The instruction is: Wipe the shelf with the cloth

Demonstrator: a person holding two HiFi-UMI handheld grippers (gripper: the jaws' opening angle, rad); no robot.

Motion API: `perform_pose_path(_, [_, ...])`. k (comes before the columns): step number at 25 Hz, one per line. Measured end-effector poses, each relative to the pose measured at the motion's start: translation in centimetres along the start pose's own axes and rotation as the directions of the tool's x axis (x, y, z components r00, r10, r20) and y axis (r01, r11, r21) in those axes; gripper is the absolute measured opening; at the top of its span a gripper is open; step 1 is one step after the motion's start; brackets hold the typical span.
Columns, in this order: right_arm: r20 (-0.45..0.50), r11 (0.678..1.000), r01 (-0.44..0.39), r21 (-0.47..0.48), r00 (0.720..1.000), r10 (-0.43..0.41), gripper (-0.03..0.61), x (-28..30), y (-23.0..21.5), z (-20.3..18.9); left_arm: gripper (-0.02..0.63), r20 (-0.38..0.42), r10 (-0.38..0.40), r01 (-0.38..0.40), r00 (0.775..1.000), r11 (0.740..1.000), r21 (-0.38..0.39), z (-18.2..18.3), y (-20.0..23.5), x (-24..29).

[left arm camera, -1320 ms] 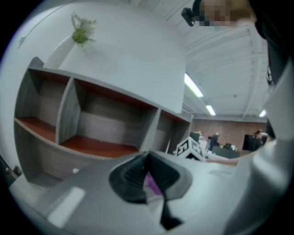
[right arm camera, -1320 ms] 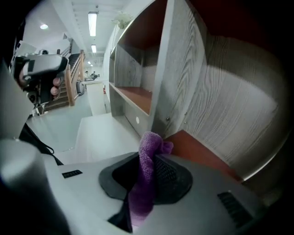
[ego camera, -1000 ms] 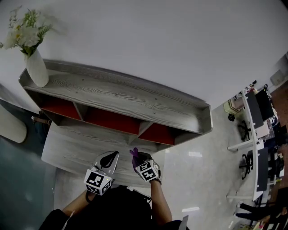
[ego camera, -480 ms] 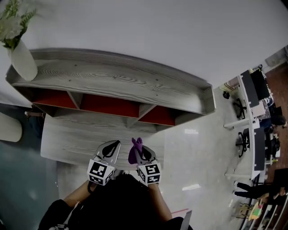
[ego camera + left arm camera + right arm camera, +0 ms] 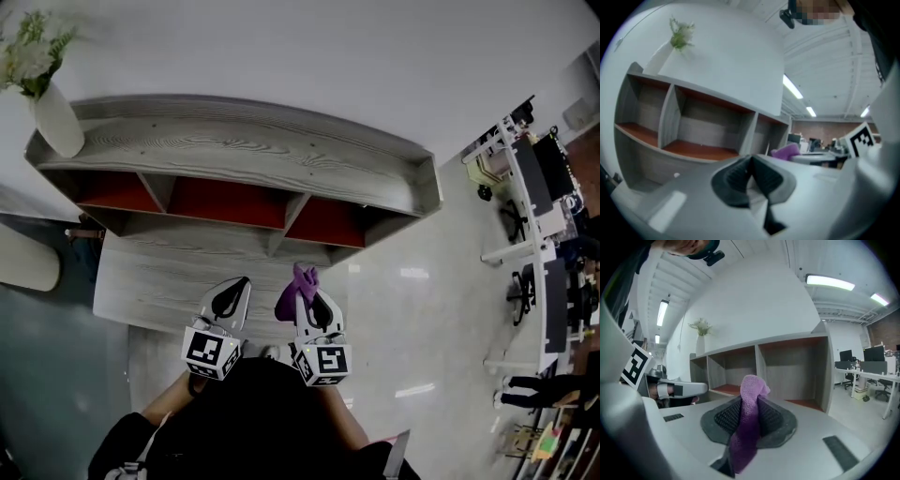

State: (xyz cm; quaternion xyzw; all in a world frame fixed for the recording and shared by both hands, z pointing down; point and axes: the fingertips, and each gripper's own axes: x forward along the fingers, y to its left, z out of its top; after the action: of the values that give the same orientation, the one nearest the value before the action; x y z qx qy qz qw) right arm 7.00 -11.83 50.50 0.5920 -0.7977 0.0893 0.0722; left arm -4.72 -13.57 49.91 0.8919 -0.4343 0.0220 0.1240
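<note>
Between the jaws of the right gripper point(image 5: 749, 414) sat a purple cloth point(image 5: 751, 394). It was pinched tight by the two ribbed pads point(image 5: 725, 417), with its top bunched above the jaw tips and a darker tail hanging down behind them. Ahead of that gripper and a little above it stood the grey wood-grain shelf point(image 5: 246, 165), with three open compartments lined in red-brown. Cloth and shelf were apart, not touching.

Just left of the right gripper and level with it, the left gripper point(image 5: 749, 172) was held with its jaws pressed together and nothing between them. From the left gripper view the cloth showed as a purple lump off to the right, beyond the jaw tips.

Below both grippers, running forward under the shelf, lay a lower grey board point(image 5: 159, 281) of the same grain. Far to the left of the left gripper, at the end of the shelf's top, stood a white vase point(image 5: 58, 124) holding pale flowers point(image 5: 30, 49). A white wall point(image 5: 309, 66) rose behind the shelf. Well off to the right of the right gripper, across a glossy floor point(image 5: 412, 309), were office desks point(image 5: 525, 202).
</note>
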Motion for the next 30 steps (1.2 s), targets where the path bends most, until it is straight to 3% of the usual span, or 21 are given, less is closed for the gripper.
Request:
perform_pose_path(11, [0.040, 1.000, -0.013, 0.005, 0.999, 0.012, 0.067, -2.6, -1.2, -0.3, 0.005, 0.008, 0.015, -0.015, 1.000, 0.999, 0.033, -0.2, -2.8, -0.2])
perform_pose_path(30, [0.075, 1.000, -0.010, -0.012, 0.997, 0.011, 0.067, -3.0, -1.4, 0.2, 0.005, 0.007, -0.006, 0.005, 1.000, 0.999, 0.052, -0.5, -4.0, -0.1])
